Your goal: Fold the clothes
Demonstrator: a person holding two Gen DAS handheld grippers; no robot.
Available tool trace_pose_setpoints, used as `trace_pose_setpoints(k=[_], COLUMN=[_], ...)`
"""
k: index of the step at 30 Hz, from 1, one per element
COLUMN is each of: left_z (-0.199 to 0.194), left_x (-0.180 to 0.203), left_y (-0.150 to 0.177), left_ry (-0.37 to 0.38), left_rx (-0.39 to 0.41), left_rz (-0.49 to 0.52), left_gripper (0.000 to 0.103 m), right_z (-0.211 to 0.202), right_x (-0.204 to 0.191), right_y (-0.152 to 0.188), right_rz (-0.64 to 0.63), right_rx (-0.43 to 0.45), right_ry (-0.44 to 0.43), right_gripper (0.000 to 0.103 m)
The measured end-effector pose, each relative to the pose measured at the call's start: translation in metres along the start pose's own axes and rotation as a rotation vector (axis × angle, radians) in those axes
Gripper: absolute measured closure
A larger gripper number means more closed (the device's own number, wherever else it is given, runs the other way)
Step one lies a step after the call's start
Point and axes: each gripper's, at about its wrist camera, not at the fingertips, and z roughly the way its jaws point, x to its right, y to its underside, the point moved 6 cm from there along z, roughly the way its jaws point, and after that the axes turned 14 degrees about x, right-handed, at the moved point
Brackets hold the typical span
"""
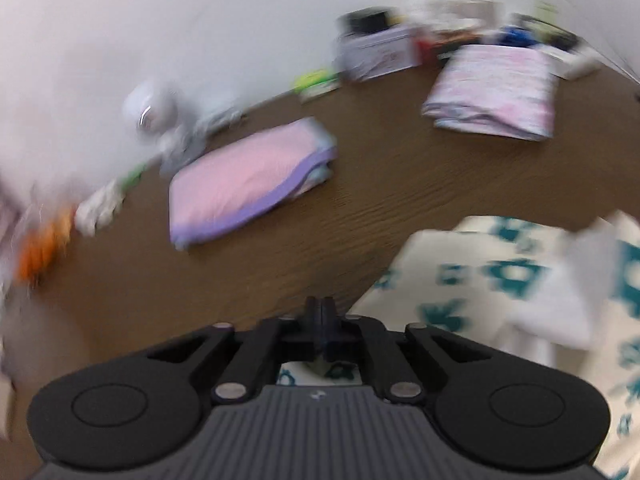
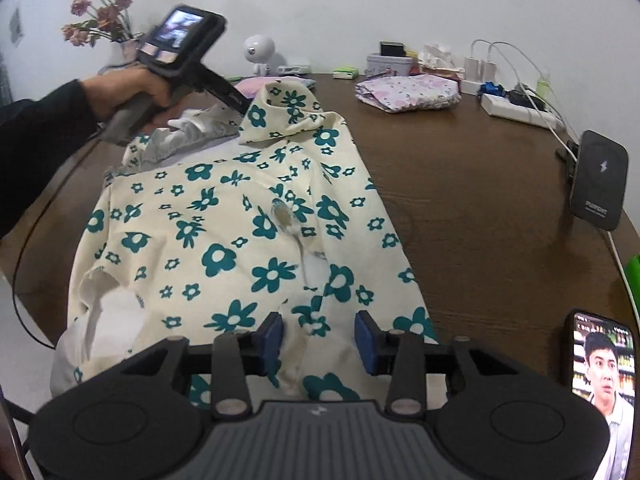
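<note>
A cream garment with teal flowers [image 2: 224, 240] lies spread on the brown table [image 2: 480, 200], one sleeve [image 2: 288, 108] turned up at its far end. My right gripper [image 2: 320, 338] is open, its blue pads [image 2: 272, 336] either side of the near hem without pressing it. A hand in a dark sleeve [image 2: 132, 92] holds my left gripper [image 2: 242, 109] at the sleeve's left edge. In the blurred left wrist view that gripper [image 1: 320, 308] is shut, with the garment [image 1: 500, 280] just to its right and under it. I cannot tell if cloth is pinched.
A folded pink and purple cloth [image 1: 244, 184] and a folded patterned stack [image 2: 408, 92] lie further back. A phone playing video [image 2: 600, 368], a charger stand [image 2: 598, 184] and a power strip [image 2: 516, 108] line the right edge. Along the wall stand a tin box [image 2: 386, 66], a round lamp [image 2: 260, 50] and flowers [image 2: 100, 12].
</note>
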Motion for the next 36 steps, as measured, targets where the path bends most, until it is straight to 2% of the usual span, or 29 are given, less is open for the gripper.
trace_pose_setpoints(k=[3,6,8,10,11,12,13,14,15,16,18,21,22,23,24,25,27,30,36], left_z=[-0.009,-0.024,-0.044,-0.072,-0.084,-0.092,-0.096,-0.097,-0.095,-0.091,-0.075,-0.051,-0.044,-0.035,-0.029,-0.024,-0.017,-0.016,-0.055], left_x=[-0.041,-0.085,-0.105,-0.109,-0.105,-0.095,-0.083,-0.069,-0.051,-0.034,-0.006,0.018,0.023,0.024,0.022,0.015,-0.003,-0.043,-0.129], left_y=[0.016,0.043,0.058,0.056,0.050,0.043,0.035,0.029,0.023,0.019,0.017,0.018,0.019,0.019,0.018,0.016,0.013,0.022,0.074], left_ry=[-0.122,-0.204,-0.223,-0.162,-0.122,-0.089,-0.058,-0.020,0.027,0.071,0.116,0.126,0.129,0.135,0.139,0.120,0.048,-0.065,-0.246], left_rx=[-0.014,-0.063,-0.065,0.009,0.056,0.094,0.125,0.156,0.188,0.206,0.191,0.185,0.177,0.161,0.142,0.117,0.090,0.077,0.041], left_rz=[-0.085,-0.171,-0.251,-0.310,-0.312,-0.276,-0.223,-0.166,-0.104,-0.041,0.078,0.200,0.220,0.205,0.157,0.094,-0.014,-0.091,-0.192], left_gripper=[0.103,0.103,0.103,0.100,0.091,0.070,0.055,0.034,0.026,0.025,0.024,0.026,0.031,0.055,0.091,0.100,0.103,0.103,0.103], right_z=[0.013,0.039,0.056,0.069,0.068,0.061,0.052,0.044,0.035,0.028,0.017,0.003,0.000,-0.002,-0.005,-0.005,-0.003,0.001,0.013], right_x=[0.004,0.019,0.033,0.042,0.039,0.032,0.024,0.014,0.003,-0.005,-0.018,-0.022,-0.019,-0.015,-0.012,-0.009,-0.005,-0.004,0.011], right_y=[-0.004,-0.017,-0.030,-0.044,-0.051,-0.058,-0.062,-0.062,-0.060,-0.054,-0.037,-0.014,-0.011,-0.008,-0.005,-0.004,-0.002,0.001,-0.006], right_rz=[-0.018,-0.050,-0.079,-0.101,-0.099,-0.090,-0.078,-0.062,-0.045,-0.039,-0.038,-0.033,-0.025,-0.018,-0.011,-0.012,-0.012,-0.039,-0.006], right_rx=[-0.009,-0.011,0.003,0.015,0.031,0.059,0.085,0.096,0.104,0.097,0.073,0.031,0.021,0.012,0.002,-0.007,-0.033,-0.046,-0.017], right_ry=[-0.006,0.080,0.173,0.236,0.227,0.199,0.158,0.108,0.057,0.025,-0.006,0.012,0.024,0.037,0.049,0.059,0.057,0.048,0.040], right_gripper=[0.066,0.064,0.065,0.076,0.077,0.077,0.077,0.076,0.074,0.074,0.073,0.073,0.073,0.073,0.073,0.073,0.074,0.073,0.076])
